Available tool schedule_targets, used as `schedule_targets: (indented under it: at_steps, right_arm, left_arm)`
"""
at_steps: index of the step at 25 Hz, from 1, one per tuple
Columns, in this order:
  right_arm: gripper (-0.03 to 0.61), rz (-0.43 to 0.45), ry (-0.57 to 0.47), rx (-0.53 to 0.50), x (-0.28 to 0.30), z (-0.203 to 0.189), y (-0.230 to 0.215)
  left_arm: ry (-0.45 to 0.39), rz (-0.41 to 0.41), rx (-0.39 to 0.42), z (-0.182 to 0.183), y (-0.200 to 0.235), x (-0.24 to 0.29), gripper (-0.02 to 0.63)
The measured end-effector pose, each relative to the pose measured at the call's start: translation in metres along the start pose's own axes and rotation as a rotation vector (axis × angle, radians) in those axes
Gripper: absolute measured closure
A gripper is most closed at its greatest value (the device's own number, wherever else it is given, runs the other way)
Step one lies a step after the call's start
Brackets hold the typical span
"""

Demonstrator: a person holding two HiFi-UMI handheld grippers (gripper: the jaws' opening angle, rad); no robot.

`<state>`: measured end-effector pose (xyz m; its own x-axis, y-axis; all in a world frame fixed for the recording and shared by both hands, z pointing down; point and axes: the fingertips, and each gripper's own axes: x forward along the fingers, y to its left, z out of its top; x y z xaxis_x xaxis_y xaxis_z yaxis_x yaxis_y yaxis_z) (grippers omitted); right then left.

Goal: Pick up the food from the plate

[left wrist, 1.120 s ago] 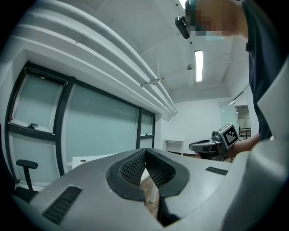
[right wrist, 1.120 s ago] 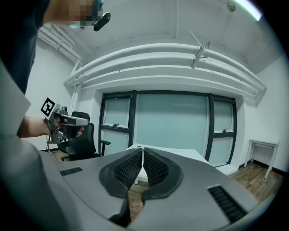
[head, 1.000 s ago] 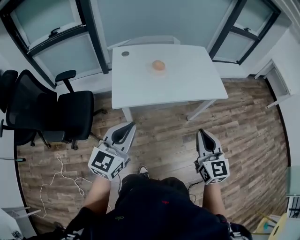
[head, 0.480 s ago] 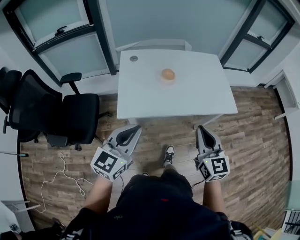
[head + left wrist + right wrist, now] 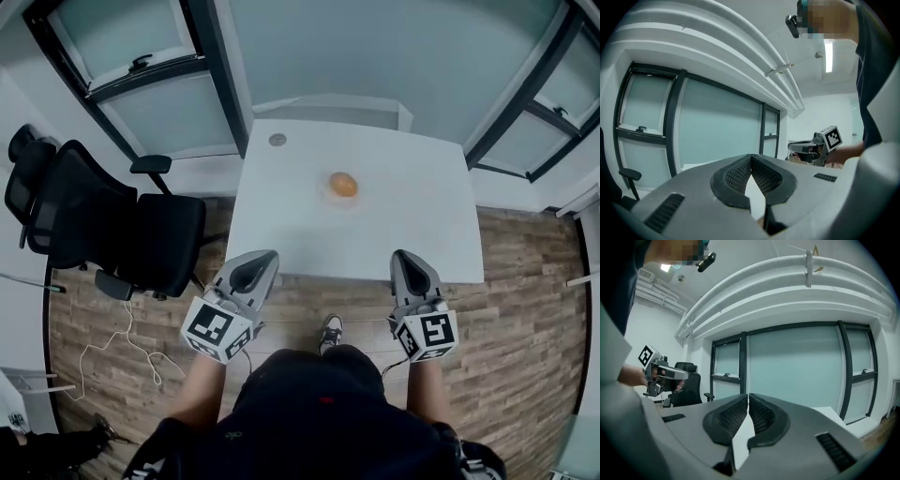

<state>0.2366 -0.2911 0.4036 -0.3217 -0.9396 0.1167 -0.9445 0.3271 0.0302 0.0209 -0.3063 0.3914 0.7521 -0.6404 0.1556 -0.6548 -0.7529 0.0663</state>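
An orange round piece of food (image 5: 343, 184) lies on a pale plate (image 5: 332, 195) near the middle of the white table (image 5: 412, 225) in the head view. My left gripper (image 5: 262, 260) is held at the table's near edge, left of centre, its jaws shut and empty. My right gripper (image 5: 405, 258) is held at the near edge to the right, also shut with nothing in it. Both stand well short of the food. In the left gripper view the jaws (image 5: 751, 159) meet at the tips; in the right gripper view the jaws (image 5: 748, 398) do the same.
A black office chair (image 5: 112, 234) stands left of the table. A small round grommet (image 5: 277, 140) sits at the table's far left corner. Glass windows with dark frames (image 5: 220, 66) lie behind the table. A white cable (image 5: 122, 337) lies on the wood floor at left.
The person has walked toward the table: table and food have come nearer in the head view, and both grippers now reach its near edge. Jaws stayed shut.
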Motion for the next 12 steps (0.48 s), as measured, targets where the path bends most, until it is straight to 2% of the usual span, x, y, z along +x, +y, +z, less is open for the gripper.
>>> schedule_targets:
  at_steps: [3, 7, 12]
  right_arm:
    - [0.554, 0.039, 0.02, 0.017, 0.024, -0.007, -0.037]
    - [0.554, 0.09, 0.098, 0.067, 0.058, -0.03, -0.079]
    - [0.552, 0.129, 0.141, 0.071, 0.099, -0.045, -0.099]
  left_arm:
    - [0.016, 0.061, 0.013, 0.001, 0.003, 0.035, 0.594]
    - [0.05, 0.119, 0.002, -0.004, 0.003, 0.073, 0.594]
    - [0.08, 0.149, -0.015, -0.011, 0.012, 0.092, 0.594]
